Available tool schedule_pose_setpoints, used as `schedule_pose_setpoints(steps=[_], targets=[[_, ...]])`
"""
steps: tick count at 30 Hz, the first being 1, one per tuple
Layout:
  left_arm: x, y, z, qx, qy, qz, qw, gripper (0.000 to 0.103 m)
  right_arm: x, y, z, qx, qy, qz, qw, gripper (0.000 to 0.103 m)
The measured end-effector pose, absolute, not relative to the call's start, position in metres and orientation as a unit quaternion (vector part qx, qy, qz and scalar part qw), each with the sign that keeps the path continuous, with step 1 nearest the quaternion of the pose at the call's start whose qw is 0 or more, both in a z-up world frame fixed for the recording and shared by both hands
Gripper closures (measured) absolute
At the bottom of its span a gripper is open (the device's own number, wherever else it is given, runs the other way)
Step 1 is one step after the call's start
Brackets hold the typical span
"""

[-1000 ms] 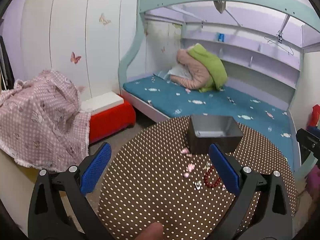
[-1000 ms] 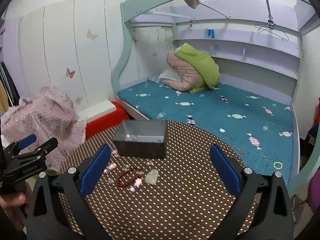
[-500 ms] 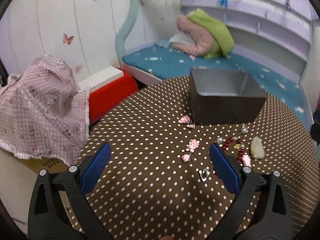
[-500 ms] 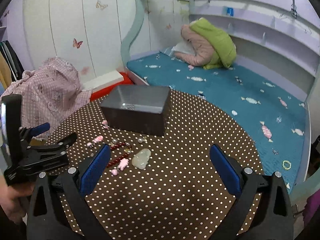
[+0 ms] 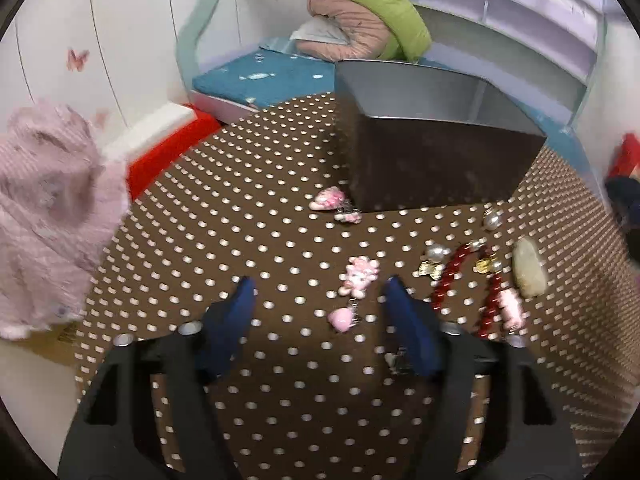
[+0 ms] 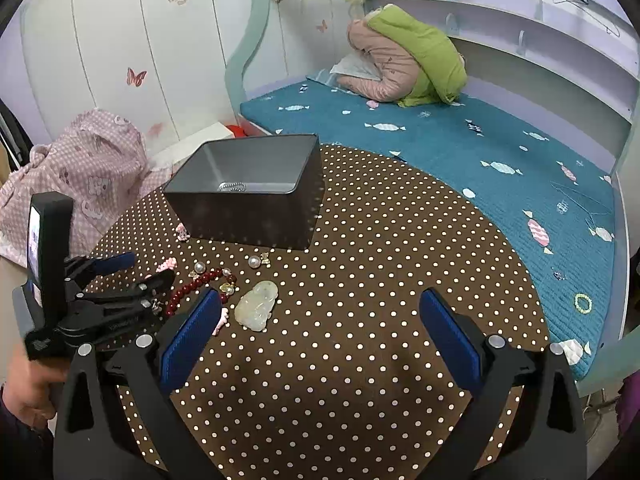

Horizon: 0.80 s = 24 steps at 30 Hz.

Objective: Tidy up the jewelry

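Left hand-held gripper (image 5: 318, 294), fingers apart, nears pink charm (image 5: 358, 274), probably; straddle it squarely. Right hand-held gripper (image 6: 320, 332) hovers, spread wide.

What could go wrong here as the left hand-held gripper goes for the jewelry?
1. The left hand-held gripper is open low beside the pink charms; closing could flick them away.
2. The bead bracelet lies against pearls that could roll.
3. The box is tall; a piece could hit its rim.
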State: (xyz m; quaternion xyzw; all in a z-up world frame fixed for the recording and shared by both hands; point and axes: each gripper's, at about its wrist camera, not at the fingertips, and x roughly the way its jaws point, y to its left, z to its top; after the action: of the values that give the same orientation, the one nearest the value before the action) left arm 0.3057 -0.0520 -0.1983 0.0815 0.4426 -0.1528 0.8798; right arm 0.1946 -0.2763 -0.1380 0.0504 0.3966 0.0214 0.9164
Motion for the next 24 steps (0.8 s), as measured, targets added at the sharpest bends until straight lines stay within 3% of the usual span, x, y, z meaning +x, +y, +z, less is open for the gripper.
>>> schedule_pose_setpoints(steps=[1, 3, 5, 16, 24], targets=[[0.305, -0.053, -0.198, 0.086, 0.441, -0.157, 0.880, 0.050, 0.195, -0.275, -0.139, 0.048, 0.399, 0.022, 0.915, 0.008], [0.305, -0.055, -0.196, 0.088, 0.441, -0.173, 0.876, 0.076, 0.197, -0.275, -0.142, 0.047, 0.405, 0.023, 0.913, 0.008], [0.304, -0.057, -0.196, 0.083, 0.444, -0.183, 0.873, 0.091, 0.201, -0.273, -0.147, 0.045, 0.410, 0.022, 0.911, 0.008], [0.277, -0.036, -0.176, 0.027, 0.428, -0.136, 0.893, 0.091, 0.214, -0.268, -0.180, 0.034, 0.442, 0.055, 0.895, 0.008], [0.241, -0.019, -0.154, -0.002, 0.400, -0.095, 0.911, 0.091, 0.205, -0.249, -0.171, 0.024, 0.437, 0.132, 0.889, 0.009]])
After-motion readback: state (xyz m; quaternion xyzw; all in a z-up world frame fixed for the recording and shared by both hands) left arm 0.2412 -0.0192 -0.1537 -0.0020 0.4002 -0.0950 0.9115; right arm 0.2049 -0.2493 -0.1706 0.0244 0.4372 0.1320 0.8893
